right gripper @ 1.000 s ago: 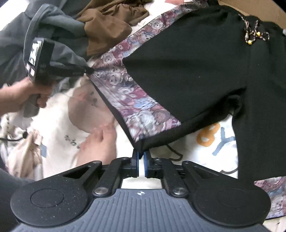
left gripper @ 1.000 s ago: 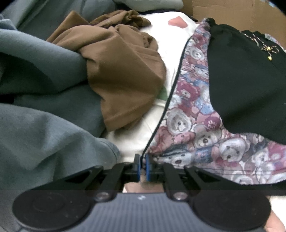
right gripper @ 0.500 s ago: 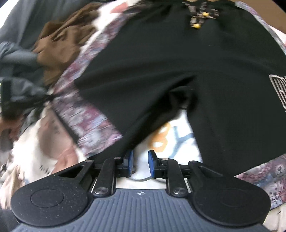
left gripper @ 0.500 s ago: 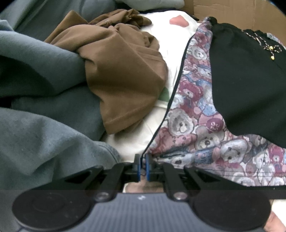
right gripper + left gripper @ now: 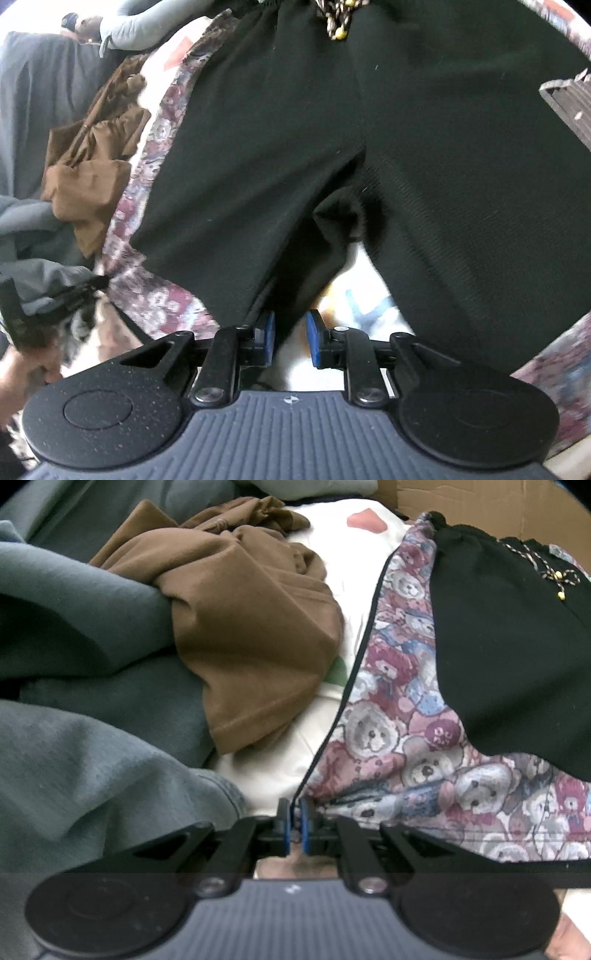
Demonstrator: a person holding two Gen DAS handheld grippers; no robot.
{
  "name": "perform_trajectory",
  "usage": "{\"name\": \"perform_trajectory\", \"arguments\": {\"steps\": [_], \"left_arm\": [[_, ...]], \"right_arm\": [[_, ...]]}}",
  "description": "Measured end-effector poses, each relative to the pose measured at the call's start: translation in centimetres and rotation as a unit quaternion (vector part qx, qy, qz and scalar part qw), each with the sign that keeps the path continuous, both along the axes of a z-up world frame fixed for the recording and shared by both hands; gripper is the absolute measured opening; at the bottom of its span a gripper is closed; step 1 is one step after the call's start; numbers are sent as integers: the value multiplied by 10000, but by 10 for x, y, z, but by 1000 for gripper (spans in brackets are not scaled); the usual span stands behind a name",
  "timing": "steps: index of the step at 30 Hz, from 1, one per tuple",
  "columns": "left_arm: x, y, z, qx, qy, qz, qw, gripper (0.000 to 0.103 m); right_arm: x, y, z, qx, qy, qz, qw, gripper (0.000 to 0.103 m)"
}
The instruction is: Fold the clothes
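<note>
Far left, grey garment (image 5: pixel 92 635) heaped, brown one (image 5: pixel 255 638) bunched on it, both waiting their turn. Left gripper (image 5: pixel 294 825) clenched on the outer hem corner of the shorts (image 5: pixel 517 657), bear-print side panel (image 5: pixel 402 716) pulled taut from the pinch, likely to keep that leg flat on the white sheet (image 5: pixel 354 590). Shorts lie spread, waistband and drawstring (image 5: pixel 338 20) far side. Right gripper (image 5: pixel 290 338) released, pads apart, hovering at the inner edge of the same leg near the crotch, probably picking a second hold for a lengthwise fold; nothing gripped
</note>
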State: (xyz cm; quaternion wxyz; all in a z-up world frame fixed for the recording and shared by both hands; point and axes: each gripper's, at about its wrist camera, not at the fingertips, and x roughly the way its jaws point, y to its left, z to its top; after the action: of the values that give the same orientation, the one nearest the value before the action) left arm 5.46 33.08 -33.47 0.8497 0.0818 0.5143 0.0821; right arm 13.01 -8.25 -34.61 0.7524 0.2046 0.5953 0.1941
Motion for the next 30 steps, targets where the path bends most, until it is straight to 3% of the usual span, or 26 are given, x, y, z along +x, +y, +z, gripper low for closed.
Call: {"name": "perform_trajectory", "arguments": {"steps": [3, 7, 18, 24, 30], "left_arm": [[0, 0, 0, -3, 6, -6, 10000, 6], [1, 0, 0, 11, 16, -20, 10000, 6], [1, -3, 2, 20, 29, 2, 10000, 6], [1, -3, 3, 14, 48, 5, 10000, 6], [2, -4, 2, 13, 64, 25, 10000, 6]], "right_arm": [[-4, 6, -3, 216, 243, -10, 9995, 21], [-14, 9, -6, 387, 585, -8, 9975, 38], [-18, -12, -8, 965, 1248, -545, 9860, 38], [-33, -18, -26, 1434, 1883, -709, 9690, 38], [-39, -16, -39, 1827, 2101, -897, 9563, 38]]}}
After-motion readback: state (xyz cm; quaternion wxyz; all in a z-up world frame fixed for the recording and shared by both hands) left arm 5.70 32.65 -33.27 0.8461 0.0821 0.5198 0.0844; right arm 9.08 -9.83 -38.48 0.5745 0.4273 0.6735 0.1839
